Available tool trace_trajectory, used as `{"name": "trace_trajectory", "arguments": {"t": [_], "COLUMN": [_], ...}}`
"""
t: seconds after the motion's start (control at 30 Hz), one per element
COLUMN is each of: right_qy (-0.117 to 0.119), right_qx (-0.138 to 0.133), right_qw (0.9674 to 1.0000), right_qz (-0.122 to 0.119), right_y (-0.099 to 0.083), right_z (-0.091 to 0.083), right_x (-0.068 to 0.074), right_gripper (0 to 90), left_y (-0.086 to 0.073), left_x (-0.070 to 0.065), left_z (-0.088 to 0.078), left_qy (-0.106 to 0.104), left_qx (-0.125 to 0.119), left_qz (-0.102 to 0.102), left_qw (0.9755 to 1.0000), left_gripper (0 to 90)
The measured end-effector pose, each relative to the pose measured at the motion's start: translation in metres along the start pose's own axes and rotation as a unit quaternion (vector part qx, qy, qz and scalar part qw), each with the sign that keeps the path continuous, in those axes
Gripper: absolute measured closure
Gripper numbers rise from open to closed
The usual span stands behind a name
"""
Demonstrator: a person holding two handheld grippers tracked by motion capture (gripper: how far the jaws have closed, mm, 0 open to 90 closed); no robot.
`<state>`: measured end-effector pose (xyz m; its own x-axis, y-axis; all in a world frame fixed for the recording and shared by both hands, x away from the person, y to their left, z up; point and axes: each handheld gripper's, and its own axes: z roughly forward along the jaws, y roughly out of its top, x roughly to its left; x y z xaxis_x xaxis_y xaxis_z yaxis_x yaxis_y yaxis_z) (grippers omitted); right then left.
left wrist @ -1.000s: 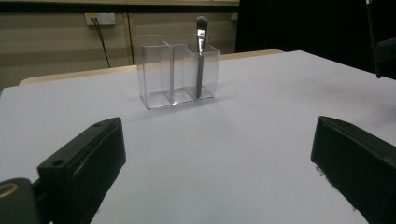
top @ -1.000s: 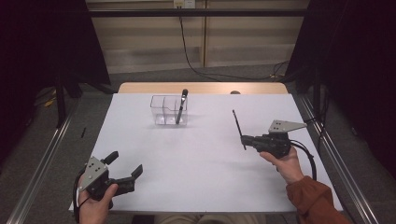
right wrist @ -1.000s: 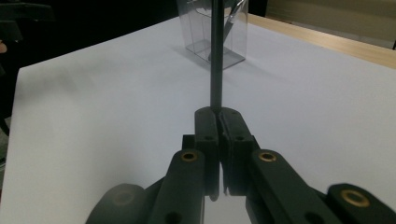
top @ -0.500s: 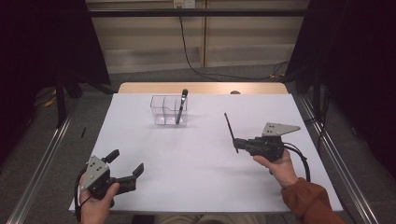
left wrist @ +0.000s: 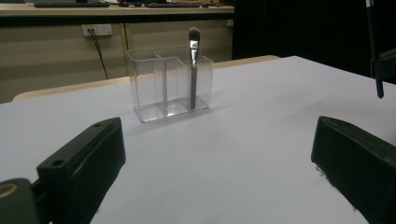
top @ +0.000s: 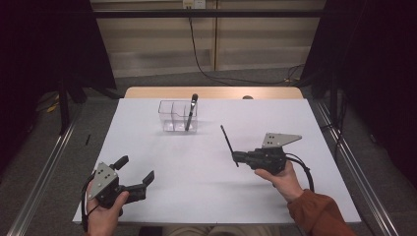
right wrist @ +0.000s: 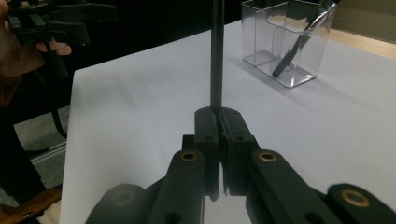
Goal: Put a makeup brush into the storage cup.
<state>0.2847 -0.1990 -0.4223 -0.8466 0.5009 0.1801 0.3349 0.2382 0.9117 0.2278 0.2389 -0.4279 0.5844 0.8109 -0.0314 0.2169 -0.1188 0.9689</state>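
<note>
A clear plastic organizer [top: 177, 117] with several compartments stands at the back middle of the white table [top: 196, 201]. A dark brush [top: 191, 110] leans in its right compartment, head up. My right gripper [top: 236, 158] is right of centre, shut on a thin black stick [top: 227, 140] that rises up and back from its jaws. The right gripper view shows the jaws [right wrist: 217, 116] pressed together on that stick [right wrist: 216, 51], with the organizer [right wrist: 285, 42] ahead to the right. My left gripper [top: 136, 168] rests at the near left, open, nothing between its jaws [left wrist: 217, 135]; the organizer [left wrist: 159, 84] stands ahead of it.
A wooden edge [top: 211, 92] runs behind the white table top. Cables [top: 196, 54] hang along the back wall, and metal rails [top: 44, 162] flank the table. The other hand and its gripper [right wrist: 56, 23] sit at the top left of the right gripper view.
My right gripper has moved left toward the table's middle, carrying the black stick with it. The left gripper has stayed in place.
</note>
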Motion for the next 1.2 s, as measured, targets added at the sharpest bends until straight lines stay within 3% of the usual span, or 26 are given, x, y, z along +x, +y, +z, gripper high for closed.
{"name": "trace_trajectory", "arguments": {"t": [0.23,0.57,0.8,1.2], "right_qy": [0.008,0.025,0.033,0.041], "right_qx": [0.001,0.008,-0.009,-0.006], "right_qw": [0.9999,0.9996,0.9993,0.9990], "right_qz": [-0.006,-0.014,-0.017,-0.016], "right_y": [0.007,0.012,0.014,0.009], "right_z": [0.013,0.031,0.032,0.039], "right_x": [0.002,0.004,0.009,0.009], "right_gripper": [86.6,86.6,86.6,86.6], "left_y": [0.002,0.011,0.014,0.027], "left_x": [-0.007,-0.021,-0.034,-0.052], "left_z": [0.009,0.026,0.034,0.054], "left_qy": [-0.016,-0.043,-0.062,-0.080], "left_qx": [0.007,0.006,0.003,-0.012], "left_qz": [0.001,0.019,0.025,0.029], "left_qw": [0.9999,0.9989,0.9977,0.9963], "left_gripper": [3.0,3.0,2.7,2.4]}}
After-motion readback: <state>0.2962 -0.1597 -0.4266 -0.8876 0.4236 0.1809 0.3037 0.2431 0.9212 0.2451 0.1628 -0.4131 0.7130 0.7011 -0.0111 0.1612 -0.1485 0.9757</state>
